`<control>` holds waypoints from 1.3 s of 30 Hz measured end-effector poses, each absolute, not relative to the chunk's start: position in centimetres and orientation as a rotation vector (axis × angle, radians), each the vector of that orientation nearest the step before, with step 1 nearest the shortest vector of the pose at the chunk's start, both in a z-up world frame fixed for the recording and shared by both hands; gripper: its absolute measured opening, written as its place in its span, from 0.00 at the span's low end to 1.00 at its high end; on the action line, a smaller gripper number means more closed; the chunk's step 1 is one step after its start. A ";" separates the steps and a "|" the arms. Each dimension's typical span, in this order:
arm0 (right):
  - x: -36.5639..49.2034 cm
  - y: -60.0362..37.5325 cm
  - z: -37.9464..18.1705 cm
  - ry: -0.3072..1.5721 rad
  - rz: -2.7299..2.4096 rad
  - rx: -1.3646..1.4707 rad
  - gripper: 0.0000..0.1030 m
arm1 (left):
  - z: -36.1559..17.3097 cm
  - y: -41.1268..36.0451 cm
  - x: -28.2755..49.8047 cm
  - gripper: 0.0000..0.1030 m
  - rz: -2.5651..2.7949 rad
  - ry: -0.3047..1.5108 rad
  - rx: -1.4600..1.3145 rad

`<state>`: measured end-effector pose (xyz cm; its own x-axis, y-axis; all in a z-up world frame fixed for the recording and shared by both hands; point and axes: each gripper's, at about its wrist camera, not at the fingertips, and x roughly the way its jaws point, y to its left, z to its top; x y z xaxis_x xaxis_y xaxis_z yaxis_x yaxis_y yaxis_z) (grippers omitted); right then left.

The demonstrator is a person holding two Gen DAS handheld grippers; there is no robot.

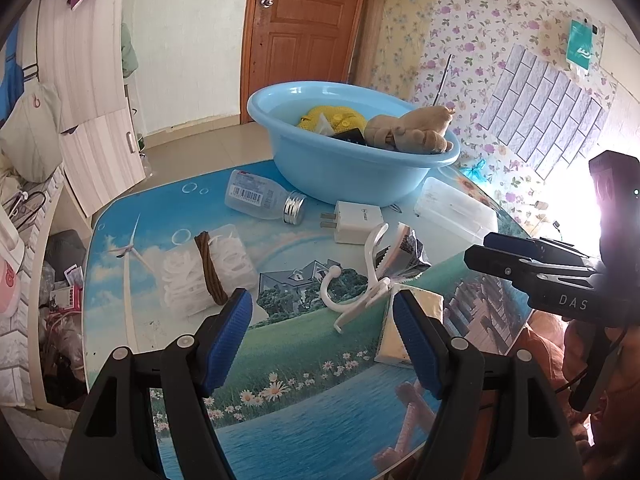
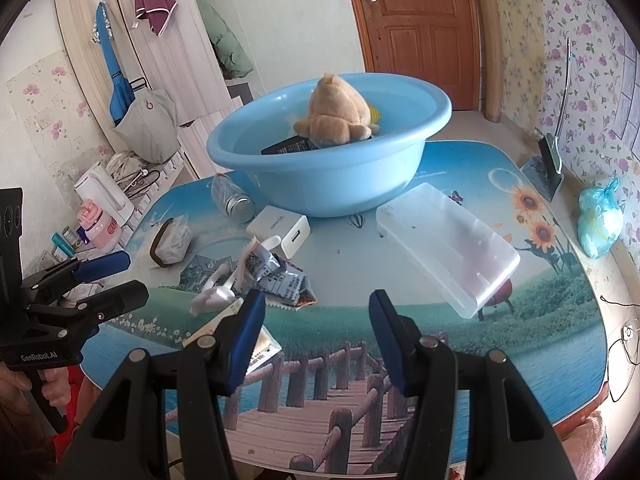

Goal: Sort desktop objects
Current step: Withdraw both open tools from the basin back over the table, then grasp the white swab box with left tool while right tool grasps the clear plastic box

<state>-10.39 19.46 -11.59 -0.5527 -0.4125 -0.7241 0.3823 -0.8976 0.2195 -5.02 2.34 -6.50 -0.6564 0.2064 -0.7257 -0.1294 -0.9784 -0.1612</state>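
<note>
Left gripper [image 1: 322,330]: jaws apart and empty, blue ribbed pads, hanging over near edge of table [image 1: 120,320], angled down
Right gripper [image 2: 316,338]: jaws apart a bit narrower, nothing between the pads, over the printed bridge part of the tabletop
Key relation: white plastic hook [image 1: 360,280] sits just ahead of left gripper, slightly toward its right finger; long axis runs diagonally away toward the basin; left gripper nearer it than the right
Tissue pack [image 1: 416,320]: touching or just behind left gripper's right pad, cannot tell which; soft yellowish wrapper, rectangular
Snack wrapper [image 2: 280,280]: crinkled foil, grey print, lying against the hook; just ahead-left of right gripper
Charger [image 1: 356,220]: white hard cube, prongs pointing left, between hook and basin
Bottle [image 1: 264,200]: clear plastic, metal cap, on its side, cap toward charger
Bundle [image 1: 208,268]: white looped strips bound by brown twisted tie, soft, left of centre
Clear box [image 2: 448,244]: translucent flat case, long axis diagonal, ahead-right of right gripper
Basin [image 1: 320,176]: light blue round plastic, far side of table; already holds plush toy [image 1: 412,130], yellow mesh item [image 1: 332,118], dark flat item
Judgement: sorting partly done, loose items left on table; hook or tissue pack looks the likely left-hand pick
</note>
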 end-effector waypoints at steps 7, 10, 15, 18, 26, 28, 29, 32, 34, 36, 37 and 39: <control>-10.5 20.0 -11.1 -0.066 -2.441 1.141 0.52 | -6.6 1.7 -4.5 0.70 2.713 -0.140 -1.188; -10.4 20.3 -11.0 -0.066 -2.446 1.135 0.52 | -7.0 1.0 -3.9 0.71 2.736 -0.160 -1.168; -10.3 20.6 -11.1 -0.063 -2.449 1.145 0.52 | -7.9 -0.1 -3.1 0.71 2.740 -0.162 -1.181; -10.2 21.0 -11.6 -0.062 -2.453 1.160 0.52 | -8.6 -0.5 -2.9 0.71 2.719 -0.197 -1.200; -10.1 21.2 -12.4 -0.064 -2.436 1.177 0.52 | -9.3 0.0 -3.2 0.71 2.701 -0.164 -1.216; -10.2 21.0 -12.4 -0.061 -2.430 1.175 0.52 | -9.3 -0.3 -3.3 0.71 2.712 -0.159 -1.214; -10.1 20.9 -12.4 -0.057 -2.428 1.172 0.52 | -9.3 -0.5 -3.4 0.71 2.721 -0.153 -1.215; -10.2 21.0 -12.3 -0.044 -2.442 1.159 0.52 | -9.2 -1.6 -3.8 0.71 2.748 -0.141 -1.222; -10.4 21.2 -12.1 -0.038 -2.462 1.149 0.52 | -9.3 -2.4 -4.4 0.71 2.766 -0.146 -1.245; -10.9 21.7 -12.0 -0.021 -2.481 1.148 0.52 | -9.5 -3.2 -5.2 0.71 2.780 -0.179 -1.276; -11.2 21.9 -11.9 -0.004 -2.498 1.150 0.52 | -9.5 -3.6 -5.6 0.71 2.786 -0.199 -1.285; -11.9 22.7 -11.8 0.017 -2.544 1.146 0.62 | -9.7 -4.0 -6.3 0.74 2.801 -0.228 -1.299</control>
<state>-11.86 22.65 -11.76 -0.6117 -0.3088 -0.7283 0.3182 -0.9389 0.1308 -6.32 -3.95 -9.66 -0.6472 0.1028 -0.7553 0.0208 -0.9881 -0.1524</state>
